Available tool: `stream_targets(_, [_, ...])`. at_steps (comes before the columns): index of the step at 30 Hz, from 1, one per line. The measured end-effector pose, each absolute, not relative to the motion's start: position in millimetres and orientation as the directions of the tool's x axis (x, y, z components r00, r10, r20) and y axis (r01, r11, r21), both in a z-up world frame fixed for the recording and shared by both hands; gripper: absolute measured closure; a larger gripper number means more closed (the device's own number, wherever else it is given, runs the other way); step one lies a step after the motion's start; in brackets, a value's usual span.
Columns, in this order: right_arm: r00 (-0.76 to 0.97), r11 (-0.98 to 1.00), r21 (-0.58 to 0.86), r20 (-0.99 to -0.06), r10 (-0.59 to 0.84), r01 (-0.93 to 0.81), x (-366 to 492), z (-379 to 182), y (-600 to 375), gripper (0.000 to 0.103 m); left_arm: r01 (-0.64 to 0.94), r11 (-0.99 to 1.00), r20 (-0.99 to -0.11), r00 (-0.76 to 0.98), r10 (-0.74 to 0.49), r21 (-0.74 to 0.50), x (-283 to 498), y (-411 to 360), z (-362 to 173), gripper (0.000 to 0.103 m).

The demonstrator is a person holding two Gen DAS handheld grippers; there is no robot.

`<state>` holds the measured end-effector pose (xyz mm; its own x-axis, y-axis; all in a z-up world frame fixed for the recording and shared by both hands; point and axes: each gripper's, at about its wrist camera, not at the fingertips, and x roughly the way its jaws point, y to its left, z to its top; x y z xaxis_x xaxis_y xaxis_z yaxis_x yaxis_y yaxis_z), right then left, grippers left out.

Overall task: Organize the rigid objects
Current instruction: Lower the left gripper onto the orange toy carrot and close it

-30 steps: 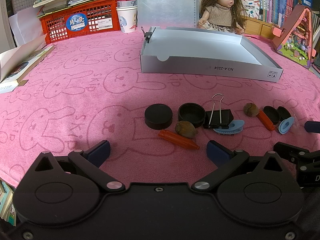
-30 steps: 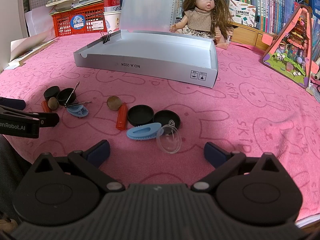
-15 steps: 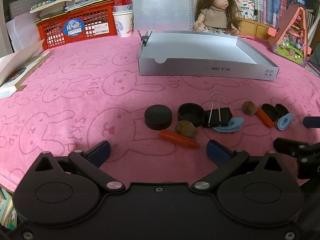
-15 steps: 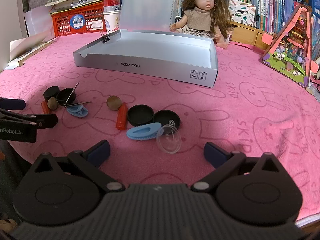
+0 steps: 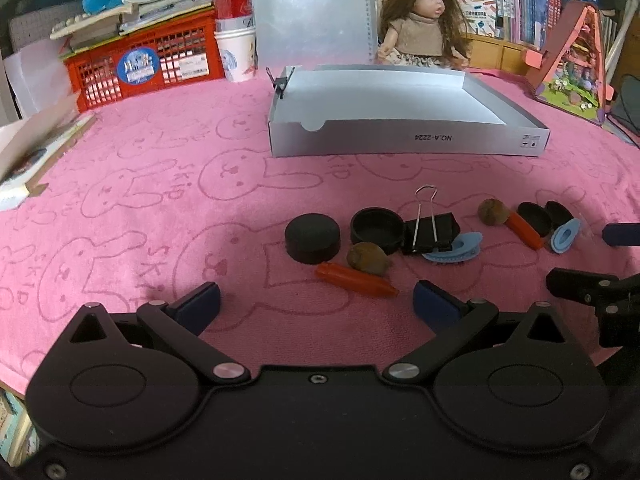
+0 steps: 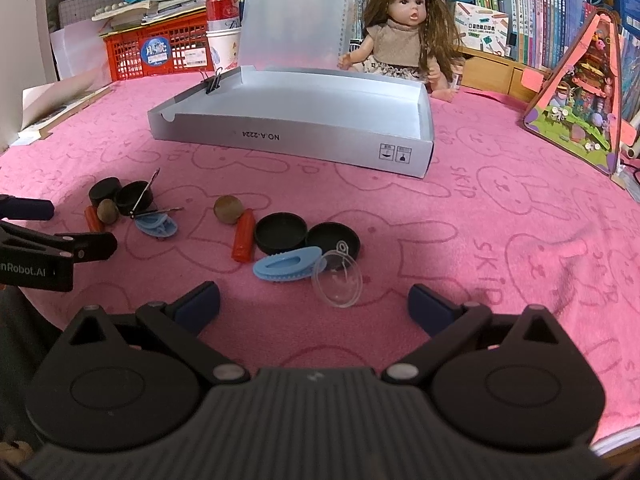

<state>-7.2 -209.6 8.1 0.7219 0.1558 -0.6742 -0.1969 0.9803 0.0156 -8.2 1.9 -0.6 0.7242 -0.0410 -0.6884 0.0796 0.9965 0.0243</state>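
- Grey box [image 6: 404,120]: sits on the pink towel [image 5: 140,200] at 12 o'clock in both wrist views, beyond the loose items. Its floor shows bare; the only thing on it is a small binder clip [image 6: 214,82] fixed to its left wall.
- Left-hand cluster, left wrist view, 12 to 1 o'clock of the fingers: black cap [image 5: 313,238], open black lid [image 5: 377,229], large binder clip [image 5: 430,232], blue hair clip [image 5: 454,249], brown nut [image 5: 367,258], orange crayon [image 5: 356,280]. The nut touches the crayon; the hair clip lies against the binder clip.
- Right-hand cluster, right wrist view, 11 to 12 o'clock of the fingers: second nut [image 6: 228,209], second crayon [image 6: 244,235], two black lids [image 6: 281,233], second blue hair clip [image 6: 286,267], clear round disc [image 6: 339,278] leaning on the farther lid.
- Left gripper [image 5: 316,304]: jaws spread wide, holding nothing, low over the towel just short of its cluster.
- Right gripper [image 6: 312,306]: jaws likewise spread and empty, the hair clip and disc lying just ahead between its fingers.
- Progress, in my judgement: nil. Every loose item lies outside the box, none is grasped, and the box holds no sorted item.
- Remaining: all items in both clusters, presumably to go into the box; whether they are to be grouped by kind cannot be determined.
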Motion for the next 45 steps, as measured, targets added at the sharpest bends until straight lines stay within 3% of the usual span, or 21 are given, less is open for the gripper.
stream_targets(10, [0.772, 0.973, -0.019, -0.612, 0.171, -0.231, -19.2, 18.1, -220.0, 0.022, 0.173, 0.984, -0.653, 0.742, -0.153, -0.033, -17.6, 2.0, 8.9, 0.032])
stream_targets(16, [0.771, 0.975, 0.007, -0.611, 0.180, -0.223, -19.0, 20.2, -231.4, 0.036, 0.166, 0.986, -0.642, 0.752, -0.148, -0.033, -18.3, 3.6, 8.1, 0.051])
stream_targets(22, [0.761, 0.973, 0.014, -0.621, 0.188, -0.229, -15.3, 16.5, -234.9, 0.052, 0.208, 0.978, -0.635, 0.756, -0.159, 0.003, -20.3, 1.0, 5.9, 0.059])
stream_targets(27, [0.754, 0.971, 0.020, -0.626, 0.198, -0.239, -13.9, 13.7, -233.7, 0.071, 0.205, 0.978, -0.612, 0.777, -0.148, 0.023, -24.5, -1.9, 2.1, 0.061])
stream_targets(45, [0.804, 0.977, -0.041, -0.575, 0.150, -0.211, -4.7, 35.0, -222.6, 0.072, 0.184, 0.983, -0.548, 0.820, -0.167, -0.025, -17.0, -1.7, 35.0, 0.062])
